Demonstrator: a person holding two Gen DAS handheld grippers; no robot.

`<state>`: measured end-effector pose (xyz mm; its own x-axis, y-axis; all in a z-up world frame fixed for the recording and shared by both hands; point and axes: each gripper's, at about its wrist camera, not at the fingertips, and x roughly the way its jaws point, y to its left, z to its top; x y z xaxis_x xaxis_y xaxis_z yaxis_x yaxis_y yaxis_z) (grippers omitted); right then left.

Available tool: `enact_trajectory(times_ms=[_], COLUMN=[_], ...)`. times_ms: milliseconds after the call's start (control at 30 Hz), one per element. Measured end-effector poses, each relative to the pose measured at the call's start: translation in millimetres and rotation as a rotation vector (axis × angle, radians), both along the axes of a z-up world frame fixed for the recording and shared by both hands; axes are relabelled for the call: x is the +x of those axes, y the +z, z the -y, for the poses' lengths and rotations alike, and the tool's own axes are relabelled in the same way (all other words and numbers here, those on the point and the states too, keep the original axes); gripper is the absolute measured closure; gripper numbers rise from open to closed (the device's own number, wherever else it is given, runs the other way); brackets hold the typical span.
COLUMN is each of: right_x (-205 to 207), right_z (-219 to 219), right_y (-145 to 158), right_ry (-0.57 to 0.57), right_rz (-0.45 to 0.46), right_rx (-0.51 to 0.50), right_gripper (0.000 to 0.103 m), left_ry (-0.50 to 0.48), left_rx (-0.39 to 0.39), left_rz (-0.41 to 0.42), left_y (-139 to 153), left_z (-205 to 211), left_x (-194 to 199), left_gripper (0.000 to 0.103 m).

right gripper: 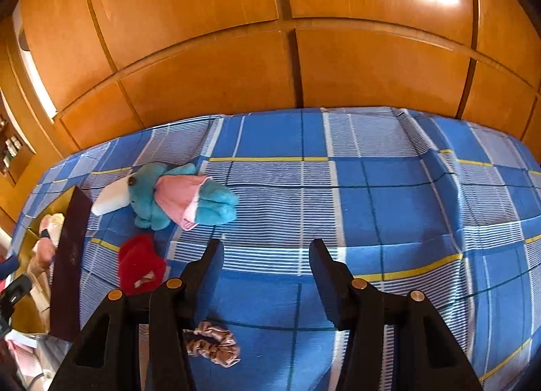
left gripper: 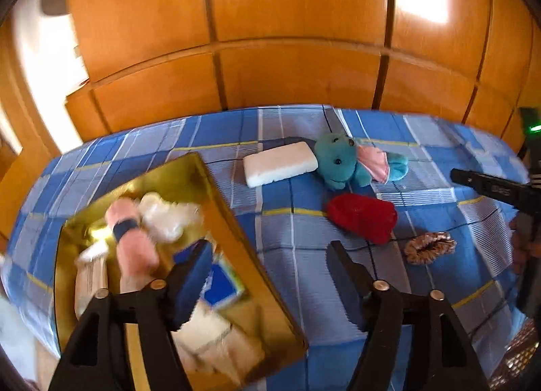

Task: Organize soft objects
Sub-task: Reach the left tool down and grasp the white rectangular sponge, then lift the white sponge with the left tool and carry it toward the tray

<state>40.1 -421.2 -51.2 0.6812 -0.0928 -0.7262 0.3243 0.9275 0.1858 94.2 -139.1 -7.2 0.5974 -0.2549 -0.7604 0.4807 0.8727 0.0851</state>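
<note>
Between picks: both grippers, left (left gripper: pixel 267 276) and right (right gripper: pixel 267 269), fingers spread, empty. Still loose on bed (right gripper: pixel 389 208): sponge (left gripper: pixel 280 163), teal toy (left gripper: pixel 341 161), red plush (left gripper: pixel 363 216), scrunchie (right gripper: pixel 213 343). Next: grab one, drop into gold box (left gripper: pixel 236 222).

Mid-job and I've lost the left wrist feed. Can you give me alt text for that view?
The open, empty left tool hangs over the right edge of a gold box already holding soft items. On the blue plaid bedspread beyond lie a white sponge, a teal plush toy, a red fuzzy item and a brown scrunchie, with the right tool's finger entering at right.
</note>
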Motion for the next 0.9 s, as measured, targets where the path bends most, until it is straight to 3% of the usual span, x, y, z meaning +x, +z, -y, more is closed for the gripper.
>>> enact_trajectory(times_ms=[100,267,467,700,900], right_x=[-1,0,0,3,5], right_z=[0,4,9,10,9], right_y=[2,3,2,1,-2], right_ry=[0.009,0.004,-0.003,0.000,0.007], right_rz=[0.009,0.017,0.009,-0.008,-0.018], right_rx=[0.013,0.061,0.088,0.095,0.112], right_gripper=[0.050,0.050,0.050,0.050,0.050], left_ry=[-0.055,-0.083,-0.192,-0.279,-0.336], left_rx=[0.080,0.165,0.287,0.325,0.300], left_rz=[-0.004,-0.016,-0.071,-0.117,-0.126], left_y=[-5,-19,-48,-62,-67], left_z=[24,50,81,102,114], left_x=[24,64,111,150,173], left_gripper=[0.020,0.020,0.013,0.009,0.009])
